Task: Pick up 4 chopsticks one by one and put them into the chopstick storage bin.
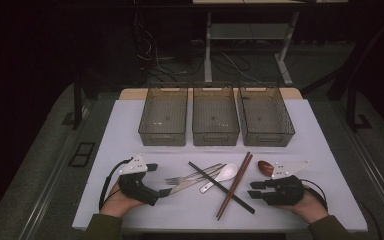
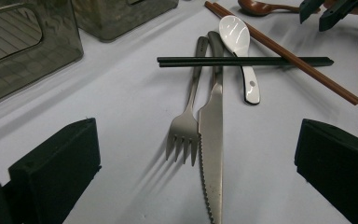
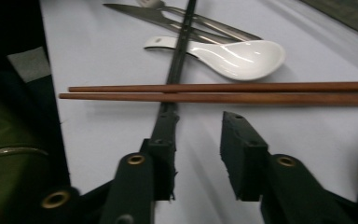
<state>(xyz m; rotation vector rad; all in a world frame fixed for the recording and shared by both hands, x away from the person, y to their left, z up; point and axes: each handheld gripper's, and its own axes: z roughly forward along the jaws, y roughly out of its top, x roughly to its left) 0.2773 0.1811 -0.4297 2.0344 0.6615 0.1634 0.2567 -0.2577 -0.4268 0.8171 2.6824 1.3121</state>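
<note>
Left gripper (image 1: 156, 181) lower left, jaws wide apart, nothing between them, facing fork (image 2: 185, 126) and knife (image 2: 213, 135). Right gripper (image 3: 196, 154) lower right, jaws partly apart, empty, near black chopsticks (image 3: 179, 51).

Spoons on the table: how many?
2. A white spoon lies mid-table beside the brown chopsticks; a brown spoon lies right of them, by the right gripper. The bins look empty.

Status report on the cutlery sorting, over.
Left gripper open over fork and knife. Right gripper part closed, nothing between pads. Brown chopsticks cross black chopsticks.
</note>
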